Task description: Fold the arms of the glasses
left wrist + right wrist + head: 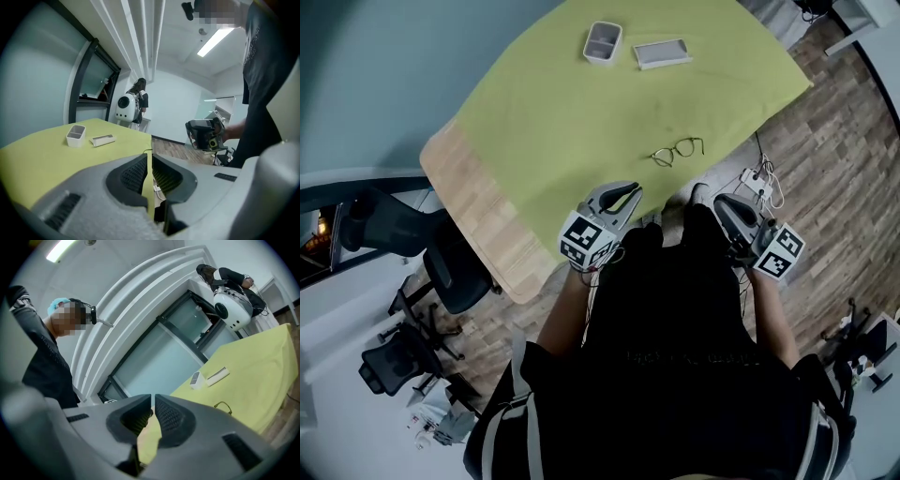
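lying untouched on the green cloth (581, 112), the glasses (678, 150) seem unfolded; left gripper (628, 193) and right gripper (720, 202) hang nearby, jaws together, empty.

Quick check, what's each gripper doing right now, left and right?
Left gripper: closed, jaws together, holding nothing.
Right gripper: closed, jaws together, holding nothing.
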Available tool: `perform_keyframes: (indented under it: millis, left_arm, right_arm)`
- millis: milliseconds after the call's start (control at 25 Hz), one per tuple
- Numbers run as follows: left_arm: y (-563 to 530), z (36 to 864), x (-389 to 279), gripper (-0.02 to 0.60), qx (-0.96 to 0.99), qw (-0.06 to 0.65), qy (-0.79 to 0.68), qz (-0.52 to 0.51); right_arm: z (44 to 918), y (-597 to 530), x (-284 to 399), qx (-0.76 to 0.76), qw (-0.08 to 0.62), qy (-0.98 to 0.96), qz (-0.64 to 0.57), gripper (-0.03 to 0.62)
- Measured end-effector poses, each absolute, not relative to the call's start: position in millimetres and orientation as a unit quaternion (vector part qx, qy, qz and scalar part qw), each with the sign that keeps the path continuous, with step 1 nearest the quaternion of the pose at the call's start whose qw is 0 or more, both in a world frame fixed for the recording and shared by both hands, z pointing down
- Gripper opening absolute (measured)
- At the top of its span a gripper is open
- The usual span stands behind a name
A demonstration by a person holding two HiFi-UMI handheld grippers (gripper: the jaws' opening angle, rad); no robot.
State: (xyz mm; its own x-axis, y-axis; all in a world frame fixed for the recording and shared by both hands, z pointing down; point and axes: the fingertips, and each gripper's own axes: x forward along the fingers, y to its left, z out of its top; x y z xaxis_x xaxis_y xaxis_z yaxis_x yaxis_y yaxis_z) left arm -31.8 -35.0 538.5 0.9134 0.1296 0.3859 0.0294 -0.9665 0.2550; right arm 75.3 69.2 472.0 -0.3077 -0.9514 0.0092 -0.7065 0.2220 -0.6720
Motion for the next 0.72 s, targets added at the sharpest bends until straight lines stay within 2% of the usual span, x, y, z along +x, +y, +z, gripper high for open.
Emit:
perform_keyframes:
  millis: [280, 440, 560, 720]
  left_arm:
    - [-39, 568, -15, 0.021, 0.963, 0.118, -0.015, 0.244]
    - [-30, 609, -8, 0.021, 0.942, 0.051, -0.018, 0.331]
    - [-31, 629, -6, 0.021, 0.933, 0.062, -0.039, 0.351]
    - [-39, 631, 2, 0.02, 0.933, 0.053, -0.073, 0.349]
  right_arm:
    - [490, 51, 100, -0.509, 0.188, 0.777, -0.317, 0.041]
    - [517, 42, 120, -0.492, 0.086, 0.809, -0.308, 0.041]
    - [537, 34, 137, -0.481, 0.015, 0.827, -0.291, 0.041]
    - [554, 21, 147, -0.453, -0.035, 0.847, -0.276, 0.041]
